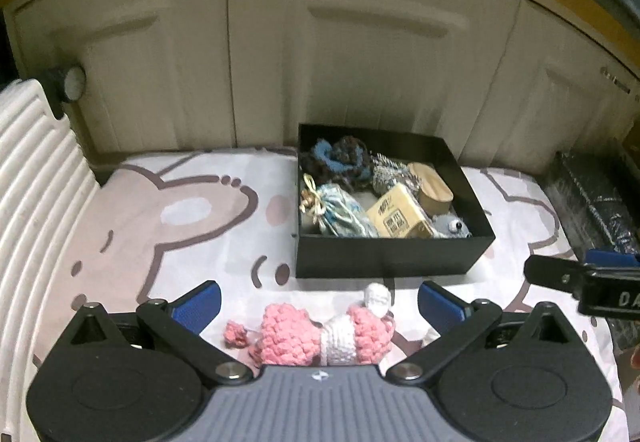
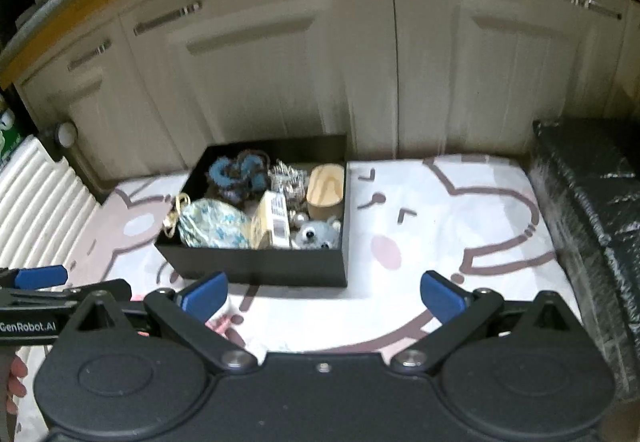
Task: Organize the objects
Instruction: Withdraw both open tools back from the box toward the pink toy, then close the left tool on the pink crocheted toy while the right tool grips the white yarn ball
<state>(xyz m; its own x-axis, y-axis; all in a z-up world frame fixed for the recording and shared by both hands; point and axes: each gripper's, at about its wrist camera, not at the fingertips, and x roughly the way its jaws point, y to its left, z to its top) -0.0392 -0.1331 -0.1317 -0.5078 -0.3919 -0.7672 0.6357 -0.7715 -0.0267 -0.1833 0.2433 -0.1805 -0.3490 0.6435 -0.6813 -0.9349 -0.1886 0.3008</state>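
Pink-and-white crocheted toy (image 1: 320, 338) lies crosswise between the spread left gripper (image 1: 320, 300), nearer than the spread, empty right gripper (image 2: 324, 296).

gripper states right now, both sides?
Left gripper: open, holding nothing; pink crochet toy lies between its fingers.
Right gripper: open, empty.

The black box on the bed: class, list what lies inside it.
Inside the black box: a blue-and-brown yarn scrunchie, a silver tangle, a wooden oval case, a tan carton, a blue patterned pouch and a grey plush toy. Anything beneath them is covered.
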